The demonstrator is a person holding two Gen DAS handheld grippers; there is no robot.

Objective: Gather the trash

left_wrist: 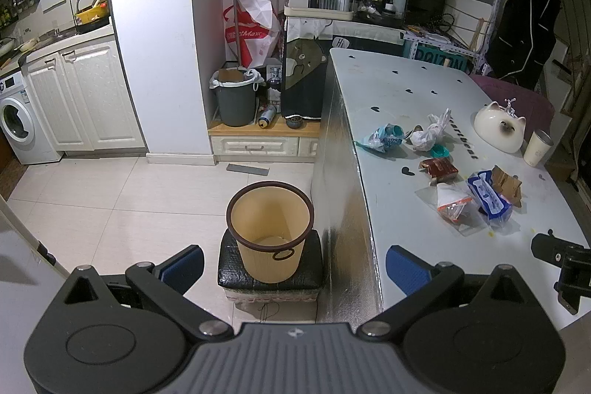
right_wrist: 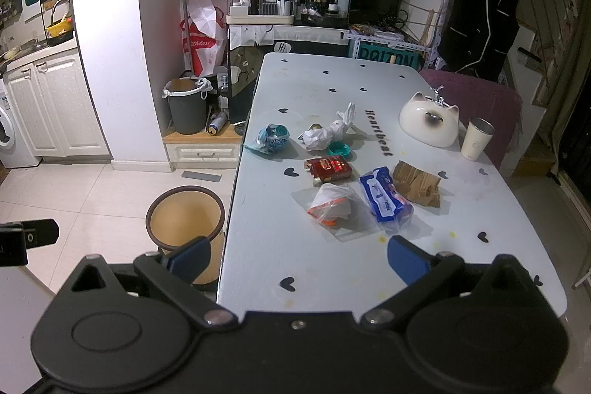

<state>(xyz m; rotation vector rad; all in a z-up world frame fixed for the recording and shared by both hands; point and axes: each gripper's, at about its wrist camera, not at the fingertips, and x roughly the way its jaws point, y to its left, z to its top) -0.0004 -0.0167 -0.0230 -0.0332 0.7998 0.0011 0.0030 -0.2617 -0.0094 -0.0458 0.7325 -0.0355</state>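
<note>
Trash lies on the white table (right_wrist: 332,87): a teal crumpled wrapper (right_wrist: 271,138), a white plastic bag (right_wrist: 327,132), a teal lid (right_wrist: 340,148), a red packet (right_wrist: 330,169), a clear bag with orange contents (right_wrist: 330,205), a blue tissue pack (right_wrist: 384,200) and brown cardboard (right_wrist: 417,187). A beige bin with a brown rim (left_wrist: 269,229) stands on a black stool (left_wrist: 269,277) left of the table. My left gripper (left_wrist: 293,263) is open and empty above the bin. My right gripper (right_wrist: 299,255) is open and empty over the table's near edge.
A white cat-shaped dish (right_wrist: 428,124) and a cream cup (right_wrist: 476,138) stand at the table's right side, a maroon chair (right_wrist: 476,98) behind. A grey bin (left_wrist: 236,98) sits on a low wooden ledge at the back. White kitchen cabinets (left_wrist: 74,95) and a washing machine (left_wrist: 16,120) are left.
</note>
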